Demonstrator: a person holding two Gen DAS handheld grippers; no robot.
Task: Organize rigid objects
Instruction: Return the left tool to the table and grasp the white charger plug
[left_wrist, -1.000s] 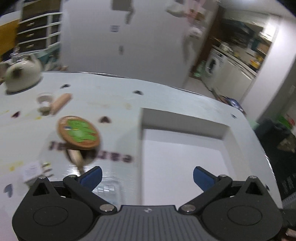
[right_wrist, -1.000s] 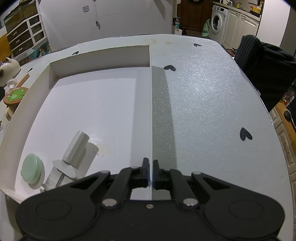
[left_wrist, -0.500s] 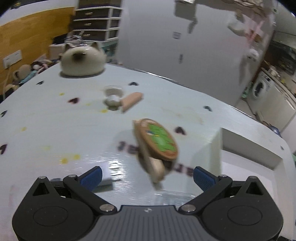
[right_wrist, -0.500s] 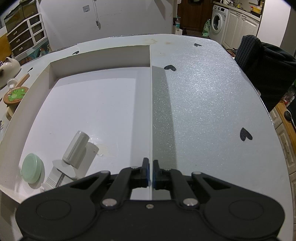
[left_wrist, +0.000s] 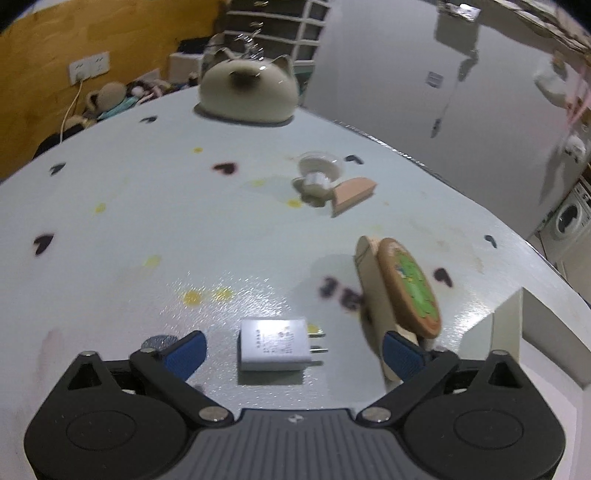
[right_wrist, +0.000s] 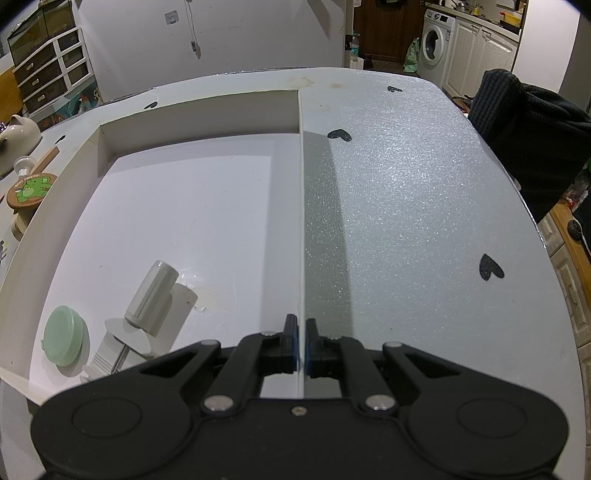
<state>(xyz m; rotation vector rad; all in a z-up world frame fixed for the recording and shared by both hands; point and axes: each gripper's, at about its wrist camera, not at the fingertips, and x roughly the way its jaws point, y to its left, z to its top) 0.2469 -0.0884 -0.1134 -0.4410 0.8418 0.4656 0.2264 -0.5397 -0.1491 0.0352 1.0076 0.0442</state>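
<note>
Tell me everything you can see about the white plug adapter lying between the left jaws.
The white plug adapter is a small boxy charger, plastic by its look, with grey print on its top face and two metal prongs pointing toward the wooden frog coaster. It lies flat on the table, centred between the left gripper jaws, which are closing but not touching it.

The table (left_wrist: 155, 206) is pale grey-white with a glittery sheen, scattered with black hearts and yellow spots. The charger (left_wrist: 275, 345) is white with grey print. The coaster (left_wrist: 410, 286) has a brown cork rim around a green cartoon figure. The block (left_wrist: 352, 192) beside the clear knob is peach-tan. The cat jar (left_wrist: 249, 90) is cream with a dark brown face. The tray (right_wrist: 199, 110) is plain white; inside lie a mint-green lid (right_wrist: 63, 335) and a grey-white cylinder (right_wrist: 151, 297). Gripper pads (left_wrist: 184, 352) are blue on black arms.
</note>
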